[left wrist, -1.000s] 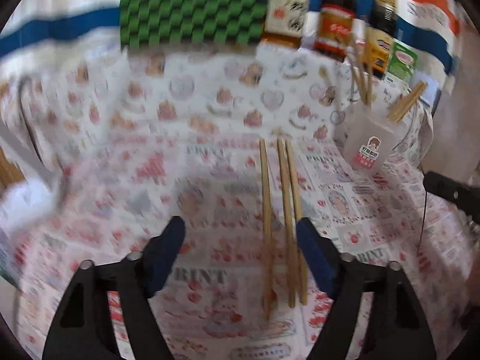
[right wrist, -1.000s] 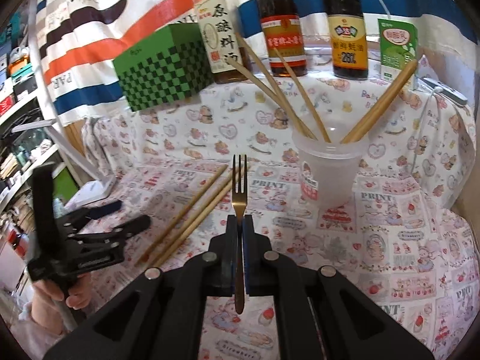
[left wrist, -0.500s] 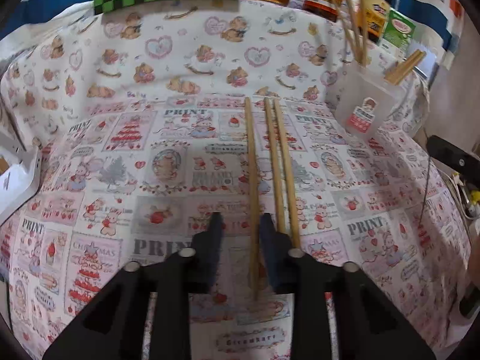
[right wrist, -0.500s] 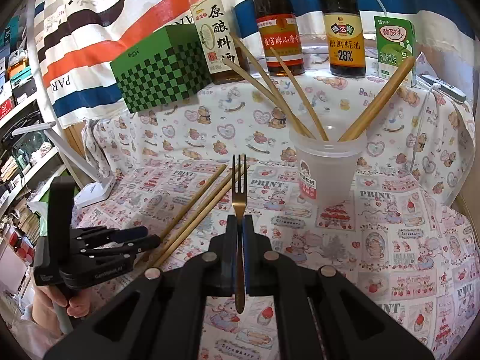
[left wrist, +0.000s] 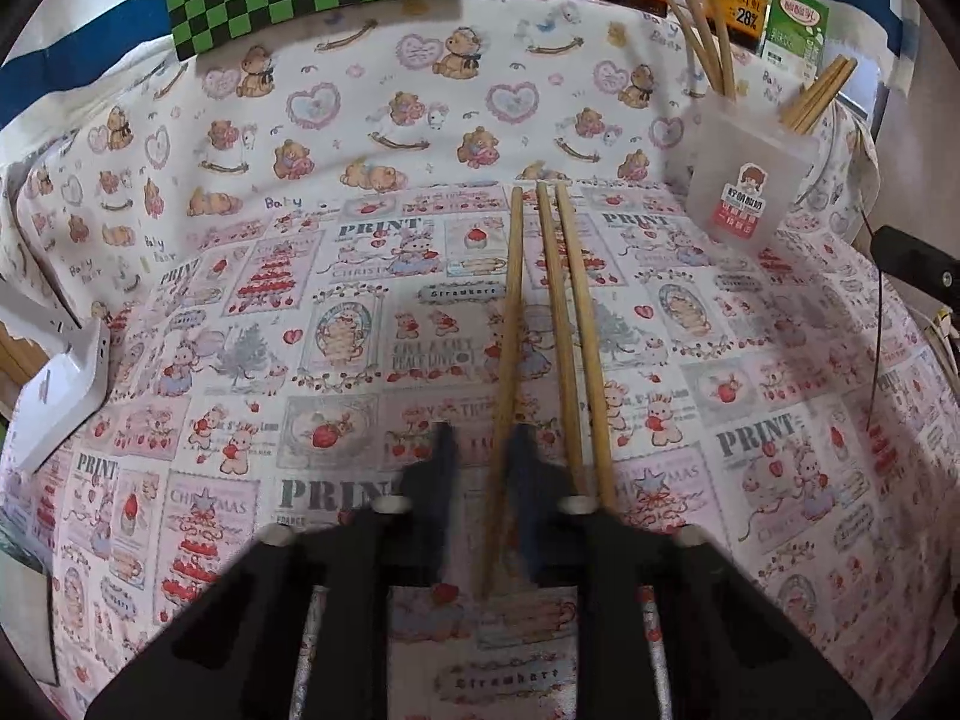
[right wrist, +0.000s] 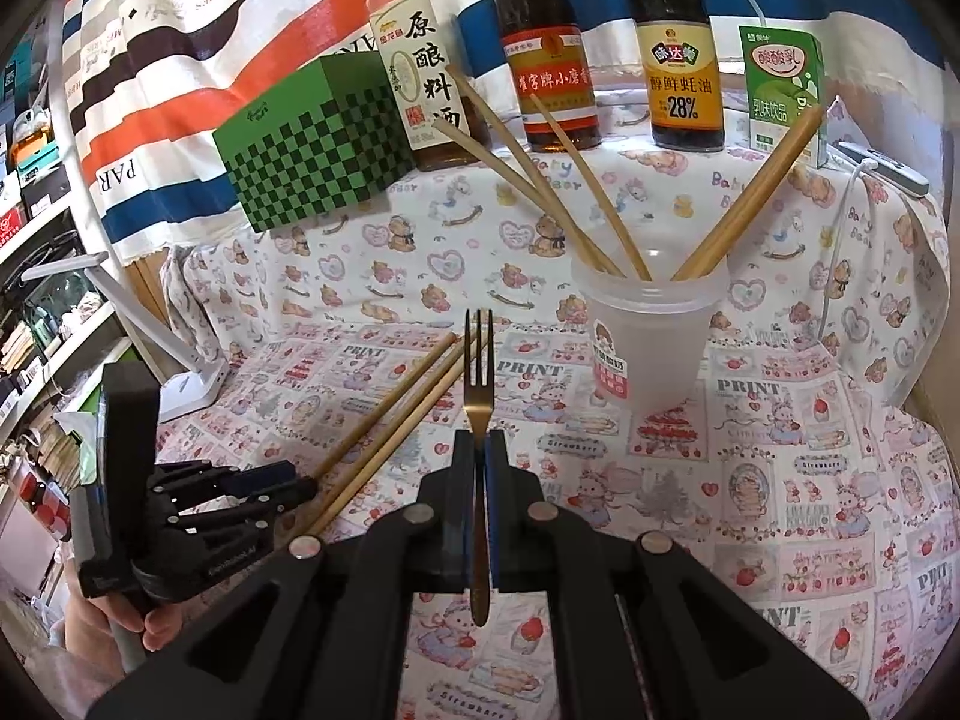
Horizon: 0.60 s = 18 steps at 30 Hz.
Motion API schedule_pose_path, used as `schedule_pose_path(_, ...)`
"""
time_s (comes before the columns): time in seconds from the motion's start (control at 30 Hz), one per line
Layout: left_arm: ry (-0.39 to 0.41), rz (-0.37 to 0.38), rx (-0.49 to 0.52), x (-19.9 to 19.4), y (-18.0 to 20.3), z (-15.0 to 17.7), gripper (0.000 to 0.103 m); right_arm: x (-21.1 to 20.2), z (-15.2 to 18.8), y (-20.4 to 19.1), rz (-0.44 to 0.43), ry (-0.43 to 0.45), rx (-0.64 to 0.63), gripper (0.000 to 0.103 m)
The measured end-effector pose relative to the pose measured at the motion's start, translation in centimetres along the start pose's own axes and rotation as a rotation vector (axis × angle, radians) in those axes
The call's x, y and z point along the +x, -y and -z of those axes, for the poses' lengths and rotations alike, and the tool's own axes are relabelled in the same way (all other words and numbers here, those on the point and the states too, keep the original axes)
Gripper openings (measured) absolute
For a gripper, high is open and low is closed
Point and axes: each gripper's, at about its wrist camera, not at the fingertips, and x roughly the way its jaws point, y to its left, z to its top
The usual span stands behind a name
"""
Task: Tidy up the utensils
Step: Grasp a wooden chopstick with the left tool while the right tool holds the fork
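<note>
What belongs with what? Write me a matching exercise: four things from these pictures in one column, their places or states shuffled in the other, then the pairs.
Things
1. fork
2. plastic cup
3. leftmost loose chopstick
4. green checkered box

Places or states
A. between the fingers of the open left gripper
B. at the back, beside the cooking wine bottle
C. clamped in the right gripper, tines forward
D. upright, holding other chopsticks

Pairs: 1-C, 2-D, 3-A, 4-B
</note>
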Motion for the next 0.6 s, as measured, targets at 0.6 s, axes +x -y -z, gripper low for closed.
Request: schedule_pose_path(0.6,0.120,0.017,-0.091,-10.9,-0.3,-1.5,0.005,-1.6,-0.6,0.5,-0.030,0.040,0.040,0.003)
